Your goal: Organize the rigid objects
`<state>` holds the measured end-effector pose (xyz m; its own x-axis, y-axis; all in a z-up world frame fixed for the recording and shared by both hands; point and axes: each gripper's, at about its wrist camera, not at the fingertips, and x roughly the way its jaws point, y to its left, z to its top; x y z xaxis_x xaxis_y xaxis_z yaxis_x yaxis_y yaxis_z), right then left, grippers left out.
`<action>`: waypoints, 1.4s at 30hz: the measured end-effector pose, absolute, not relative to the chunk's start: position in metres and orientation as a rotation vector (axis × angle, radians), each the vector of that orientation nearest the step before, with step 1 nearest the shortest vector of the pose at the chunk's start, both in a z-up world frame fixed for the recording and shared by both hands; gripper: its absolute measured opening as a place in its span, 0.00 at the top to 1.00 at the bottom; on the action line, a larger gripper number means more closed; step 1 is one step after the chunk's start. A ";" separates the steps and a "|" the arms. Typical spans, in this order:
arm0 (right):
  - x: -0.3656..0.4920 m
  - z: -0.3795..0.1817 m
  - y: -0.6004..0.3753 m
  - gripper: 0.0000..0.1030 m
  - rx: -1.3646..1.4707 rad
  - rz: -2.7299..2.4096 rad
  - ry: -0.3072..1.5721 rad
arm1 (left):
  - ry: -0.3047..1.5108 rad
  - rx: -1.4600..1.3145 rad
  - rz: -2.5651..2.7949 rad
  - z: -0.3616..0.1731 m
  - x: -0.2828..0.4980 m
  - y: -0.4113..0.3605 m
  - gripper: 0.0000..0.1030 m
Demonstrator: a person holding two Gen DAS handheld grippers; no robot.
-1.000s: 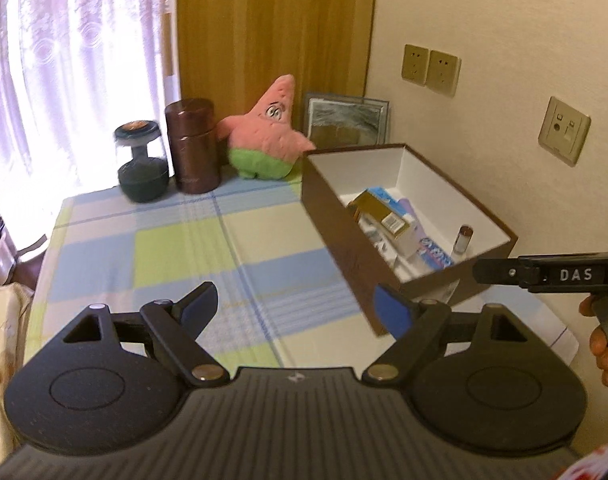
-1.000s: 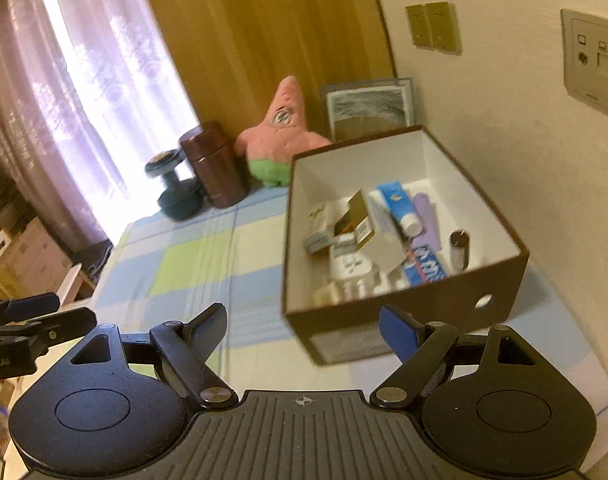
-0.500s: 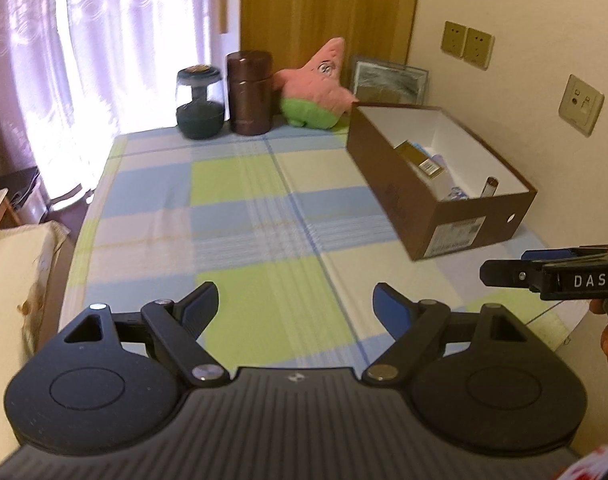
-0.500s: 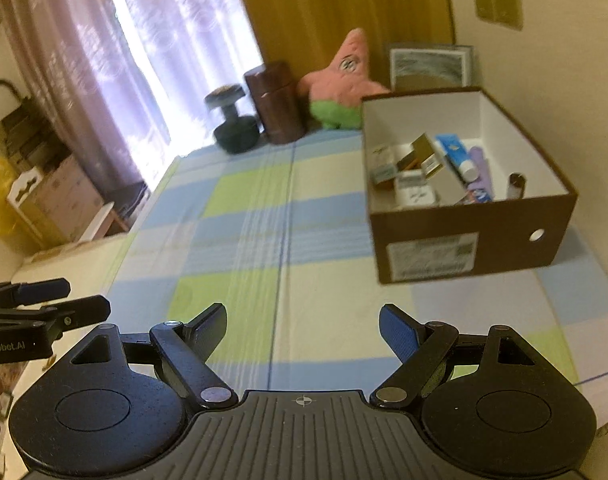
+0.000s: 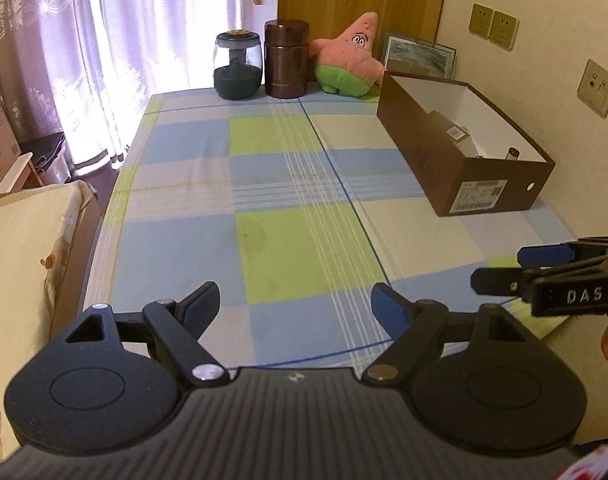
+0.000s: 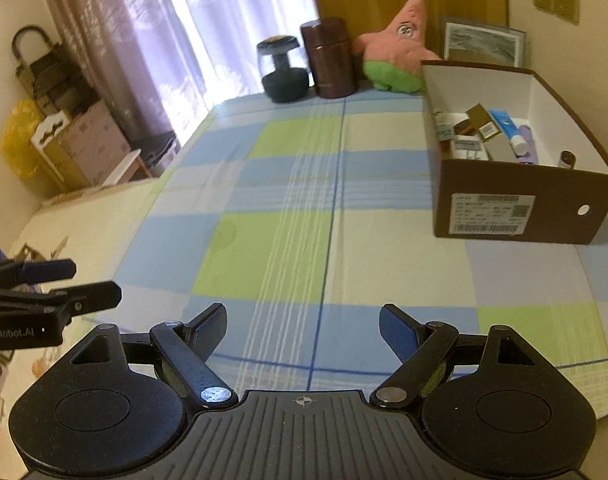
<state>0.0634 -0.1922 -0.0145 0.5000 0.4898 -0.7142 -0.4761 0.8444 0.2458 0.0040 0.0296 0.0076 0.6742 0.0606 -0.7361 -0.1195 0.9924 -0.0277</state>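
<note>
A brown cardboard box (image 6: 520,204) with a white inside stands at the right of the checked tablecloth (image 6: 288,208); it also shows in the left wrist view (image 5: 480,184). It holds several small items: little cartons, a blue tube (image 6: 508,130) and a small dark bottle (image 6: 566,159). My left gripper (image 5: 296,308) is open and empty above the table's near edge. My right gripper (image 6: 303,326) is open and empty, also above the near edge, well short of the box. Each gripper shows at the edge of the other's view.
At the far end stand a dark glass jar (image 5: 237,66), a brown canister (image 5: 285,64), a pink star plush (image 5: 350,58) and a framed picture (image 5: 420,54). A wall runs along the right. A cushioned seat (image 5: 20,248) and cardboard boxes (image 6: 80,148) lie left.
Both grippers have pulled back from the box toward the table's near edge. The box now looks smaller and farther. Both stay open and empty.
</note>
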 end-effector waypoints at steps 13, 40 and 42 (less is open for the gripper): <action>0.051 -0.023 -0.184 0.22 -0.002 0.592 0.898 | 0.839 -0.077 0.101 0.002 -0.007 0.025 0.22; 0.052 -0.027 -0.184 0.22 -0.006 0.601 0.919 | 0.855 -0.086 0.103 -0.006 -0.001 0.019 0.22; 0.054 -0.027 -0.185 0.22 -0.004 0.598 0.923 | 0.856 -0.086 0.097 -0.007 0.000 0.018 0.22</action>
